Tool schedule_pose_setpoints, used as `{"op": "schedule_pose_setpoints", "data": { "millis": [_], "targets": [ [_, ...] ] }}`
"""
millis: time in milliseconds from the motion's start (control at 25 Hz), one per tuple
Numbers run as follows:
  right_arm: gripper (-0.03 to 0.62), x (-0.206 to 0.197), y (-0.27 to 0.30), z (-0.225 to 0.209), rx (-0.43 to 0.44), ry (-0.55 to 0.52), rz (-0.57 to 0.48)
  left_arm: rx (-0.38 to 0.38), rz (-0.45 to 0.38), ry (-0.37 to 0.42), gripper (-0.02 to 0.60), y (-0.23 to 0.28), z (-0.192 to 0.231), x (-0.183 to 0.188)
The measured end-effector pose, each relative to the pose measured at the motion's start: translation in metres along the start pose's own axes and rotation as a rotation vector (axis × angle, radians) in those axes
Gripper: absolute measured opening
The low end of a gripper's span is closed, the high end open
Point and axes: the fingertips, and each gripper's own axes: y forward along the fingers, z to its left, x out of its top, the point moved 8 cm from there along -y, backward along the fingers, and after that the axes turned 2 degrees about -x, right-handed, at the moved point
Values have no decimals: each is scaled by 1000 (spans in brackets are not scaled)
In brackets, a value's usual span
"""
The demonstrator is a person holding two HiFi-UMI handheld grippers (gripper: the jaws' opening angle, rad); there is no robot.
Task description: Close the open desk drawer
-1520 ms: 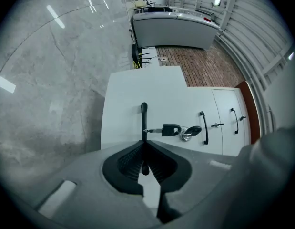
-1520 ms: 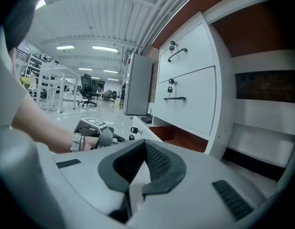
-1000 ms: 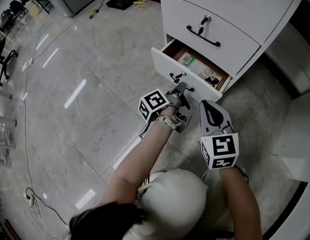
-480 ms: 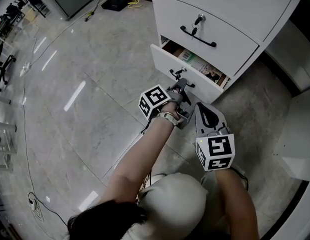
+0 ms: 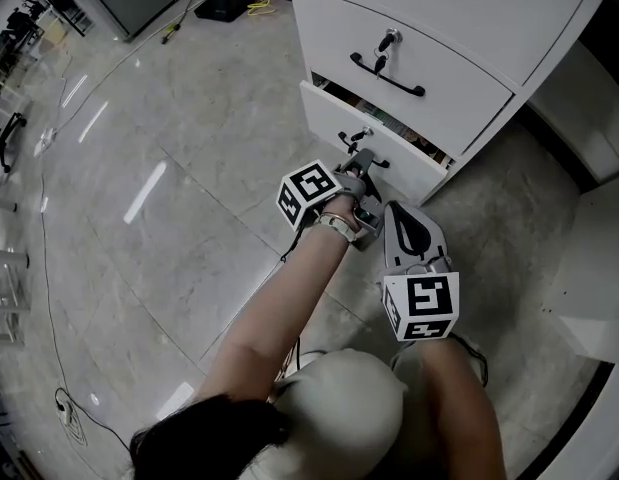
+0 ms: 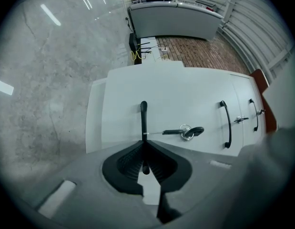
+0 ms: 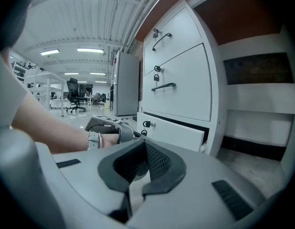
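Note:
The bottom drawer [image 5: 334, 123] of the white cabinet stands a narrow gap out, with a sliver of papers [image 5: 391, 125] showing in the gap. My left gripper [image 5: 362, 161] is shut on the drawer's thin black handle [image 6: 143, 120], which runs between its pads; a key [image 6: 188, 132] sticks out of the lock beside it. My right gripper [image 5: 402, 214] hovers just right of the left one and short of the drawer front [image 7: 178, 133], shut with nothing in it. In the right gripper view my left gripper [image 7: 119, 130] meets the drawer front.
Two closed drawers with black handles [image 5: 387, 75] sit above the bottom one, one with a key [image 5: 387, 41]. A white desk panel [image 5: 594, 268] stands to the right. A black box with cables [image 5: 218, 3] lies on the marble floor [image 5: 169, 188] at the back.
The drawer has slid from well open to a narrow gap. My left gripper moved toward the cabinet with the handle in it; the right gripper drifted along slightly.

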Motion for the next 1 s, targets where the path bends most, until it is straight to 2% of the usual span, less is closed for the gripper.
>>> {"op": "schedule_pose_setpoints", "data": {
  "millis": [120, 440, 1000],
  "targets": [
    [11, 0, -1, -5, -47, 7, -19, 5, 5, 0, 20, 7, -2, 0],
    [11, -1, -4, -17, -90, 25, -24, -5, 6, -8, 20, 22, -3, 1],
    [11, 2, -14, -28, -123, 25, -30, -16, -32, -18, 20, 37, -3, -1]
  ]
}}
